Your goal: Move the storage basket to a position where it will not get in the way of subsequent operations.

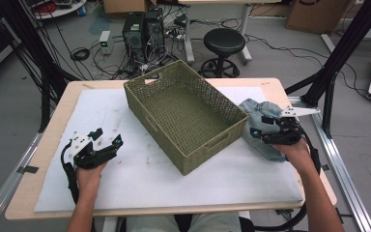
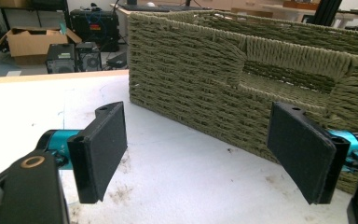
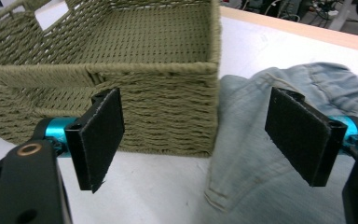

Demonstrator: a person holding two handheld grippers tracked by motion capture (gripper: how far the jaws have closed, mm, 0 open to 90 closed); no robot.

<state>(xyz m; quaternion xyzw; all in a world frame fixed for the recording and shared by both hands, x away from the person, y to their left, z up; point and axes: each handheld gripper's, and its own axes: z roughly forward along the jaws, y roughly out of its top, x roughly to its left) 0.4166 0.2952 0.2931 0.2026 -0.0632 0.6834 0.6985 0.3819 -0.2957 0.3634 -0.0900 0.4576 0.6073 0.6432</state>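
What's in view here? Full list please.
basket: 1, olive woven, empty, table centre, set at an angle
jeans: 1, pale blue denim, bunched right of the basket, under the right tongs
mat: 1, white, covers the table top
table: 1, light wood
stool: 1, black, on the floor beyond the table
computers: 2, black towers, floor beyond the table
left tongs: 1, black, open, over the mat left of the basket
right tongs: 1, black, open, over the jeans

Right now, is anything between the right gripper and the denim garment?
Nothing visible: the open right gripper hangs directly over the denim garment, beside the woven basket at its corner.
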